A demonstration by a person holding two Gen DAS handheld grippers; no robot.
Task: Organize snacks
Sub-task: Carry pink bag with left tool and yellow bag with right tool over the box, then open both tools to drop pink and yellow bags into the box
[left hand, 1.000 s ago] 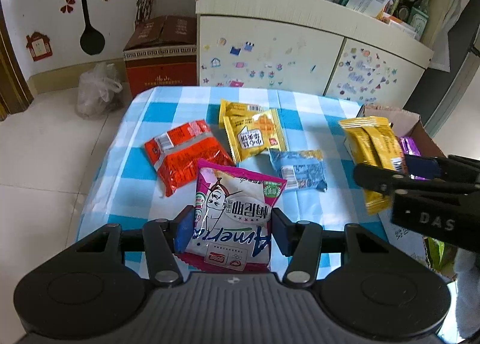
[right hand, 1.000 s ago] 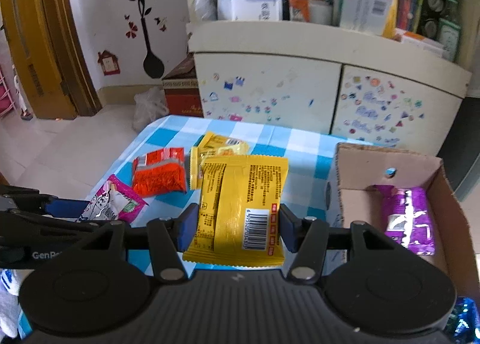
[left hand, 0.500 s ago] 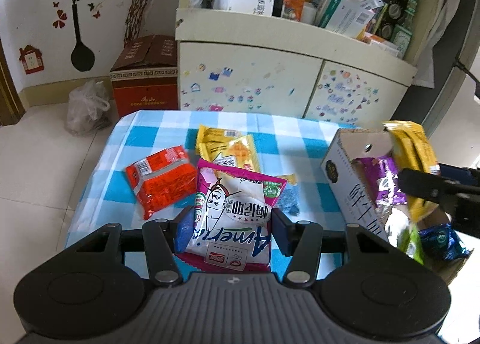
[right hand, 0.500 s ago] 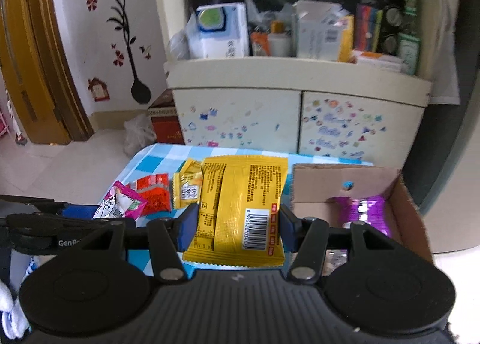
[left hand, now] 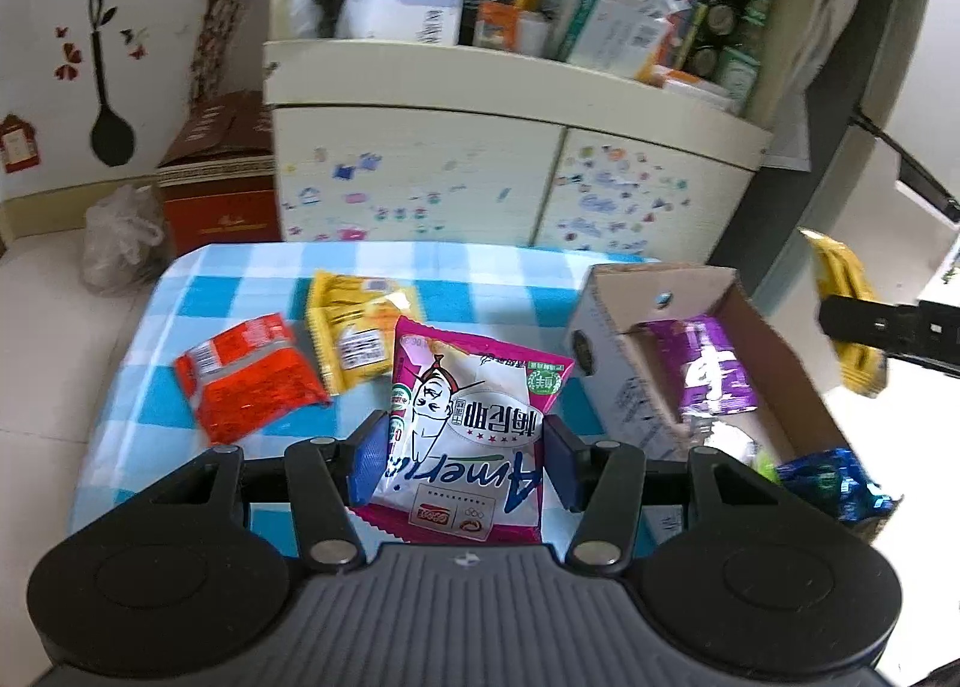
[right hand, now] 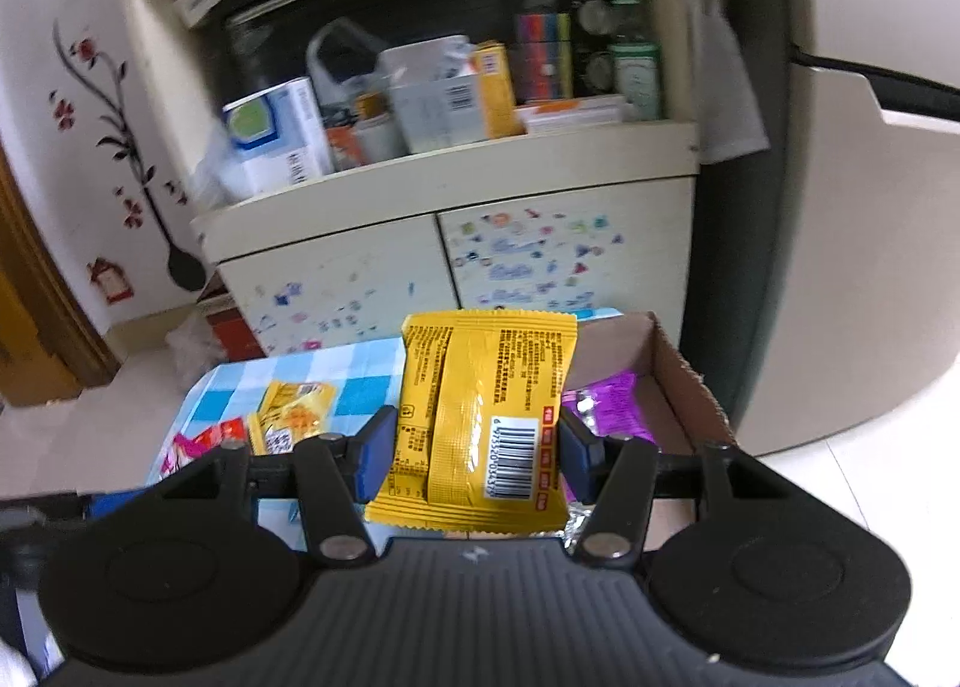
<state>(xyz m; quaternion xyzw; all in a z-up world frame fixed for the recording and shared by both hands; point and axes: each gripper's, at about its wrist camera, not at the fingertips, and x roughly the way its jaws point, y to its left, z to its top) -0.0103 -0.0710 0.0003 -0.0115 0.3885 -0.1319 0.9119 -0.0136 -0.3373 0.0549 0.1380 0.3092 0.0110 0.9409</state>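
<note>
My left gripper is shut on a pink and white snack bag, held above the blue checked table. My right gripper is shut on a yellow snack packet, held above the open cardboard box; the packet also shows at the right of the left wrist view. The box stands at the table's right end and holds a purple packet and a blue packet. A red packet and a yellow packet lie on the table.
A cream cabinet with stickers stands behind the table, its top shelf crowded with boxes and cans. A brown carton and a plastic bag sit on the floor at the left. The floor is white tile.
Both grippers have risen and swung right, each with its packet. The box has come nearer the middle of the left wrist view. The right gripper now looks down over the box.
</note>
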